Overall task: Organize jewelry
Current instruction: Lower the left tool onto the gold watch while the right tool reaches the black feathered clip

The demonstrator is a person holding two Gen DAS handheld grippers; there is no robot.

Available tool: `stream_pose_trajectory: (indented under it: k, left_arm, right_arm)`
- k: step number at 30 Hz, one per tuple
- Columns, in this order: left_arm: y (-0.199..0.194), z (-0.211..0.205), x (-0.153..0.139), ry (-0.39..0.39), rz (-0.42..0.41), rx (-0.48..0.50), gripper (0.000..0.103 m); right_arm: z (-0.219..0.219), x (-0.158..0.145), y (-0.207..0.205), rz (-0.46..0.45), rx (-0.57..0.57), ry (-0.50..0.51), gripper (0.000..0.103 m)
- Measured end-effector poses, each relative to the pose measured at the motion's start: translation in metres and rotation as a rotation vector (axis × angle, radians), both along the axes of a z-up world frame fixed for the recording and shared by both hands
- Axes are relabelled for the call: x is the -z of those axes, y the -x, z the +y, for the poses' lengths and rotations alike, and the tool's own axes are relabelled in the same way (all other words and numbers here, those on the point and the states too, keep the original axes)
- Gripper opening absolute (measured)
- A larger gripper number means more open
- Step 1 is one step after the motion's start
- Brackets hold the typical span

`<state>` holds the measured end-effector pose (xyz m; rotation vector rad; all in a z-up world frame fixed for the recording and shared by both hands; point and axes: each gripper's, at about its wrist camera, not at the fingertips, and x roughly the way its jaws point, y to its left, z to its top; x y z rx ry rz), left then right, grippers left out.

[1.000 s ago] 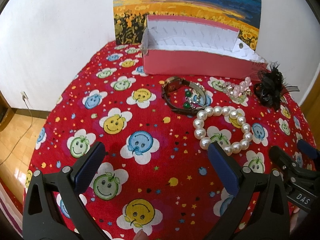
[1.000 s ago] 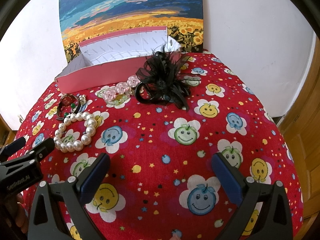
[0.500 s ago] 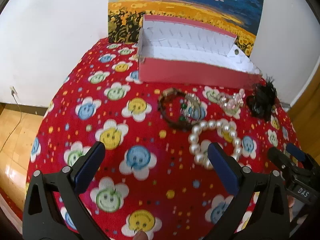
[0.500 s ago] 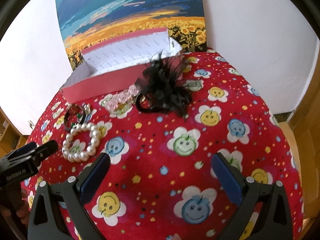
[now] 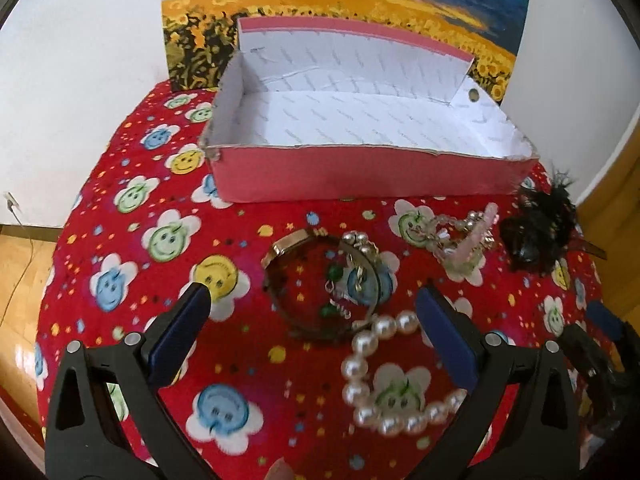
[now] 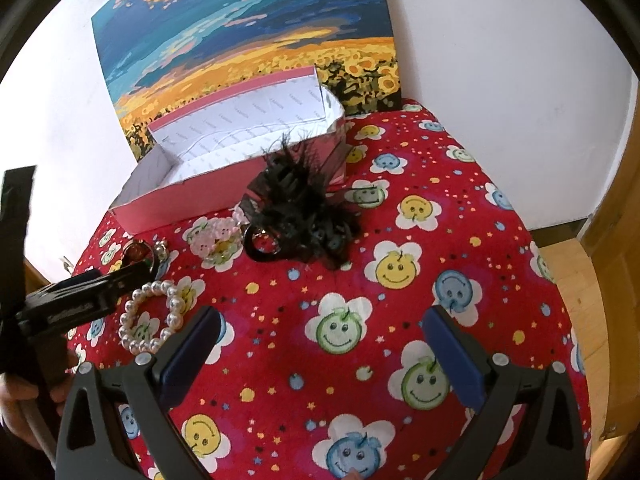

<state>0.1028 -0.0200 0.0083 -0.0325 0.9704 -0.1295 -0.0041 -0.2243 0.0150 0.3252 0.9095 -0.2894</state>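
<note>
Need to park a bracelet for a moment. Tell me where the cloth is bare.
Bare cloth: right of the black feather clip, and left of the watch, before the pink box. Crowded: the row of watch, pearl bracelet and pink beaded piece.

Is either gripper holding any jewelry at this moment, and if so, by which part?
Nothing is held. The left gripper and right gripper are both open, with the white pearl bracelet lying untouched on the red smiley-flower tablecloth.
</note>
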Motion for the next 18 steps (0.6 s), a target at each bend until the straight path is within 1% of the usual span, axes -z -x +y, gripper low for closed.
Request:
stream_pose_trajectory:
  k: [4, 6, 8, 9, 10, 11, 13, 18]
  left_arm:
    - [-0.015, 0.003, 0.012, -0.009, 0.029, -0.022, 0.103]
    - [-0.017, 0.006, 0.014, -0.022, 0.008, -0.032, 0.103]
    - [-0.02, 0.007, 0.017, -0.036, 0.01, -0.033, 0.103]
    - [-0.02, 0.007, 0.018, -0.049, 0.003, -0.031, 0.103]
    - [-0.02, 0.004, 0.021, -0.078, -0.004, -0.019, 0.103]
    - [-0.02, 0.003, 0.021, -0.085, -0.019, -0.012, 0.103]
    - [-0.019, 0.005, 0.022, -0.072, -0.019, -0.014, 0.103]
    - [-0.019, 0.006, 0.024, -0.072, -0.018, -0.011, 0.103]
  right_arm:
    - [-0.001, 0.001, 0.0, 0.0, 0.001, -0.005, 0.103]
    - [-0.002, 0.002, 0.0, 0.0, 0.001, -0.009, 0.103]
    - [-0.003, 0.002, 0.0, 0.001, 0.001, -0.011, 0.103]
    - [-0.003, 0.003, -0.001, 0.002, 0.001, -0.012, 0.103]
    - [-0.003, 0.003, -0.001, 0.003, 0.001, -0.012, 0.103]
    - [-0.003, 0.004, -0.002, 0.003, 0.0, -0.014, 0.103]
    - [-0.004, 0.004, -0.003, 0.003, 0.0, -0.017, 0.103]
    - [-0.004, 0.004, -0.004, 0.0, -0.002, -0.018, 0.103]
